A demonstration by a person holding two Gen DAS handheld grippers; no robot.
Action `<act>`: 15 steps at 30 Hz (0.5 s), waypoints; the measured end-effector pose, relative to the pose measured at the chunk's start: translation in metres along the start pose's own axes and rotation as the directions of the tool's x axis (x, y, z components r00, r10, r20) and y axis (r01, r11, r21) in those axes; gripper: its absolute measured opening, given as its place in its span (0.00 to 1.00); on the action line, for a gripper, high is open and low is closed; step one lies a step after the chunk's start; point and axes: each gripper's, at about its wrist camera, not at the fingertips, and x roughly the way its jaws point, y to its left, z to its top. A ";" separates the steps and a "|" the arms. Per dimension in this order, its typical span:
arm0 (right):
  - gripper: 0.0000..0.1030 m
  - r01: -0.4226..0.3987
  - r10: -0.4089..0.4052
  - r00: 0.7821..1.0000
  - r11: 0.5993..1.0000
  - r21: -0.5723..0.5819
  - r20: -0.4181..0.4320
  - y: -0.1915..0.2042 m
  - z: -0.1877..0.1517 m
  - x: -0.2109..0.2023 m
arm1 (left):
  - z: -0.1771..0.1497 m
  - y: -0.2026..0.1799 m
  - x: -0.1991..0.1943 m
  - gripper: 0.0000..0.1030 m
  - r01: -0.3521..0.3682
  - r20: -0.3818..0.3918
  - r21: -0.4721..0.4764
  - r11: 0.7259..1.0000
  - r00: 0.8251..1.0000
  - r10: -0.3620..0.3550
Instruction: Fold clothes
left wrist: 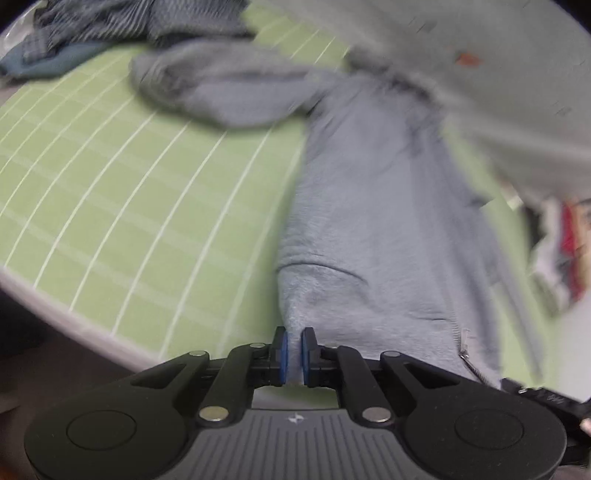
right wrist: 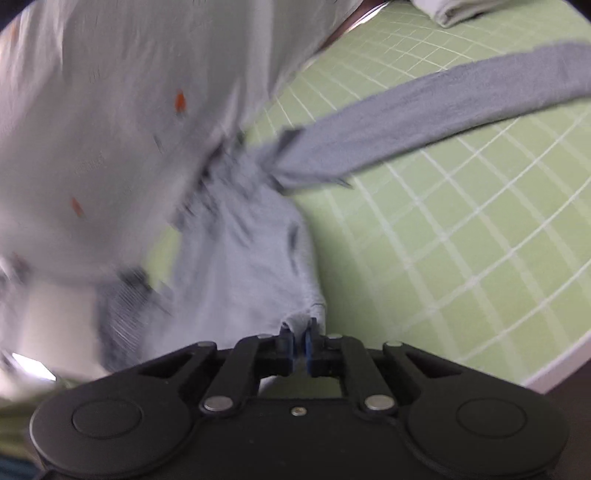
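A grey zip-up sweatshirt (left wrist: 369,221) lies stretched over the green grid mat (left wrist: 129,206). My left gripper (left wrist: 294,350) is shut on its bottom hem corner, fabric pinched between the blue pads. One sleeve (left wrist: 221,88) lies bunched on the mat far left. In the right wrist view my right gripper (right wrist: 300,341) is shut on the sweatshirt's (right wrist: 240,266) other hem corner. The other sleeve (right wrist: 443,110) trails out to the right over the mat (right wrist: 461,240). Both views are blurred by motion.
A person's pale shirt (right wrist: 110,110) fills the left of the right wrist view and also shows in the left wrist view (left wrist: 498,74). A pile of dark patterned clothes (left wrist: 110,26) lies at the far left. A folded pale cloth (right wrist: 454,11) sits at the mat's far edge.
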 end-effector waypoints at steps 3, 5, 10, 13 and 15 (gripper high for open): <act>0.14 0.015 -0.015 1.000 0.998 -0.058 0.003 0.001 -0.006 -0.005 | -0.003 0.000 0.002 0.19 -0.055 -0.003 0.040 0.998 0.998 0.055; 0.41 0.044 -0.042 0.999 0.994 -0.104 0.028 0.014 -0.002 -0.004 | -0.001 0.001 -0.004 0.36 -0.049 0.027 0.035 0.998 0.998 0.048; 0.70 0.125 -0.108 0.990 0.968 -0.215 0.092 0.046 0.007 0.000 | 0.013 -0.002 -0.007 0.74 -0.153 0.097 0.031 0.988 0.984 0.149; 0.85 0.178 -0.147 0.981 0.943 -0.280 0.127 0.060 0.009 0.007 | 0.026 0.000 -0.010 0.86 -0.162 0.145 0.004 0.987 0.976 0.160; 0.94 0.192 -0.151 0.978 0.926 -0.326 0.145 0.071 0.007 0.012 | 0.035 0.003 -0.013 0.88 -0.174 0.176 -0.004 0.985 0.969 0.172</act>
